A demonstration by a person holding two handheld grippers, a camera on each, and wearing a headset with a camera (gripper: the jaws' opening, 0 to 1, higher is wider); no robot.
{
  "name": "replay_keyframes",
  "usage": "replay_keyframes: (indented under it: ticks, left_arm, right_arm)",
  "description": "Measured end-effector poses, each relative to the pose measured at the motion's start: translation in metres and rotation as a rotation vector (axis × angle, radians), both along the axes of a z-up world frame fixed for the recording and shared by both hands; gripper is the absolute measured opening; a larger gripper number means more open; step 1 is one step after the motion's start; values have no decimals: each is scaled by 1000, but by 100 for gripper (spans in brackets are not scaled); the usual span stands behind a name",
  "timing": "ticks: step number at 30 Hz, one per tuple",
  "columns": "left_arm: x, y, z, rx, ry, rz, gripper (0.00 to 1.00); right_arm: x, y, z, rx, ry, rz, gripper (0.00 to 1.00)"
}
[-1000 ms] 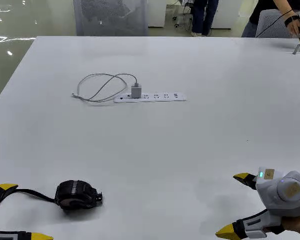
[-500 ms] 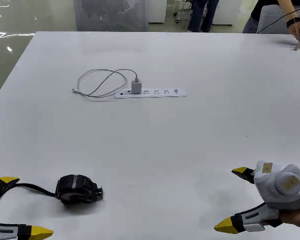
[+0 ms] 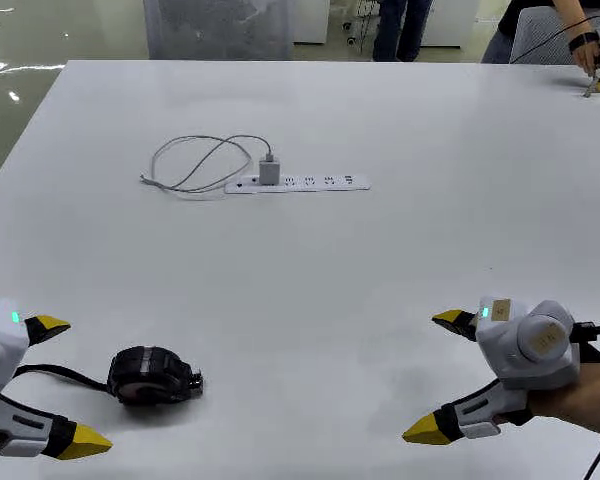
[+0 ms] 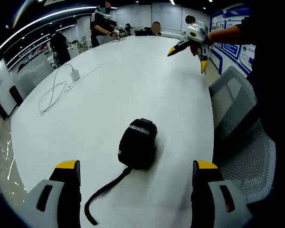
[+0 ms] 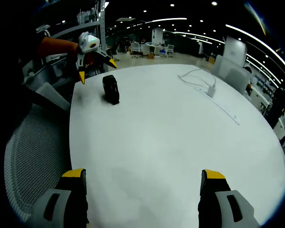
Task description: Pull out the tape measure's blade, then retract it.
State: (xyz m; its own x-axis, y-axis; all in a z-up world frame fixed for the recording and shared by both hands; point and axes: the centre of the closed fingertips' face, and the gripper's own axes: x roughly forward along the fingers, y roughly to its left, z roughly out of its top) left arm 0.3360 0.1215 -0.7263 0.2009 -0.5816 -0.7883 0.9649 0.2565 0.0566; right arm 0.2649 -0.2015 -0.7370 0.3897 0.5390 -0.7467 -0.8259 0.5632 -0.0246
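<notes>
Lying just ahead of the wide-open, empty left gripper [image 3: 70, 382], the round black tape measure [image 3: 152, 375] could skid if nudged off-centre; the right gripper [image 3: 432, 375], likewise spread and empty, hangs well apart.

The left gripper [image 3: 70, 382] is cut off by the head view's edge at 8 o'clock, and the strap [image 3: 65, 375] of the tape measure [image 3: 150, 375] ends hidden behind its body. At 4 o'clock the hand [image 3: 585, 398] holding the right gripper [image 3: 432, 375] is cropped. At 1 o'clock a person [image 3: 570, 25] is cropped.
</notes>
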Motion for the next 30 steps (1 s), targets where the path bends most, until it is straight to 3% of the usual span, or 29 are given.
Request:
replay_keyframes:
  ticks: [3, 11, 16, 19, 21, 29, 30]
  left_arm:
    - [4, -8, -1, 34, -6, -45, 94]
    - [9, -25, -5, 72, -9, -131, 91]
    - [7, -32, -12, 101, 10, -172, 87]
    - [7, -31, -18, 144, 23, -195, 82]
    - [6, -34, -21, 146, 37, -199, 82]
    - [5, -41, -27, 178, 41, -240, 76]
    - [-1, -45, -26, 152, 67, -256, 75]
  right_arm:
    - [4, 9, 3, 6, -4, 19, 99]
    - [13, 32, 6, 15, -18, 66, 99]
    - [21, 44, 8, 29, -29, 75, 99]
    - [22, 52, 7, 26, -26, 98, 99]
    - [22, 59, 6, 18, -24, 126, 99]
    - [23, 86, 3, 13, -12, 204, 99]
    - [24, 90, 3, 11, -13, 217, 99]
